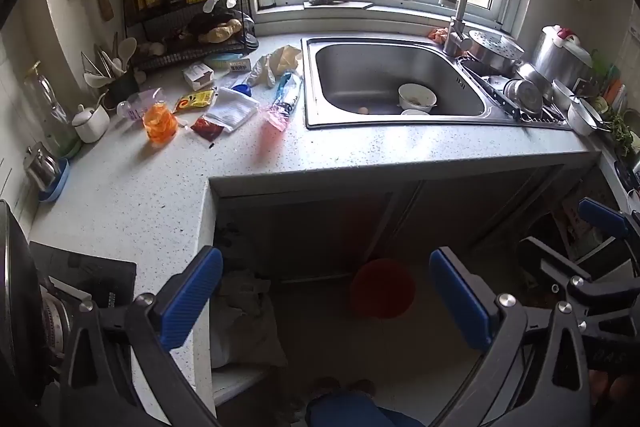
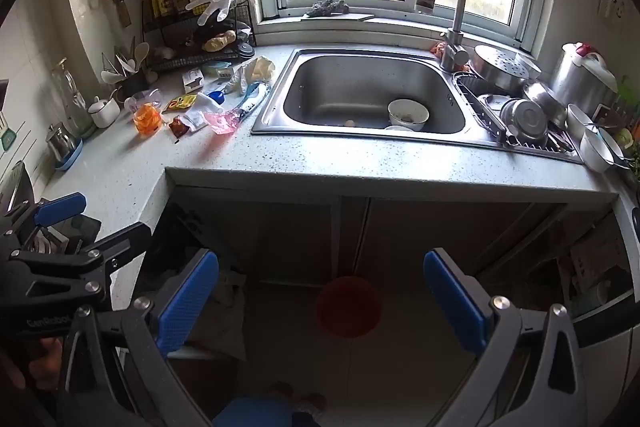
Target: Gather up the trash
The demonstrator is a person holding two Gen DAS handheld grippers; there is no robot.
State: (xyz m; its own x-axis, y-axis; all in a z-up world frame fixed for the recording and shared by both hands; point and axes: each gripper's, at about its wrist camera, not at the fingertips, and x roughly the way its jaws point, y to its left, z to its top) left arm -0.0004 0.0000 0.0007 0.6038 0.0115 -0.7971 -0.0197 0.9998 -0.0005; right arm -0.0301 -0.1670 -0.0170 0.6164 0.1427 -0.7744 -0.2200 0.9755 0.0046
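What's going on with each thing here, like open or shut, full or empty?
Left gripper: open, holding nothing.
Right gripper: open, holding nothing.
Sink: no water running; bowl sits inside.
Wrappers: scattered on the counter, not yet collected.
Red bucket: upright on the floor.

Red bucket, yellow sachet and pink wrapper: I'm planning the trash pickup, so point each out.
Red bucket [image 2: 347, 306]: right wrist view, inside of the bucket.
Yellow sachet [image 1: 195, 99]: left wrist view, middle of its printed face.
Pink wrapper [image 1: 276, 117]: left wrist view, its pink end.
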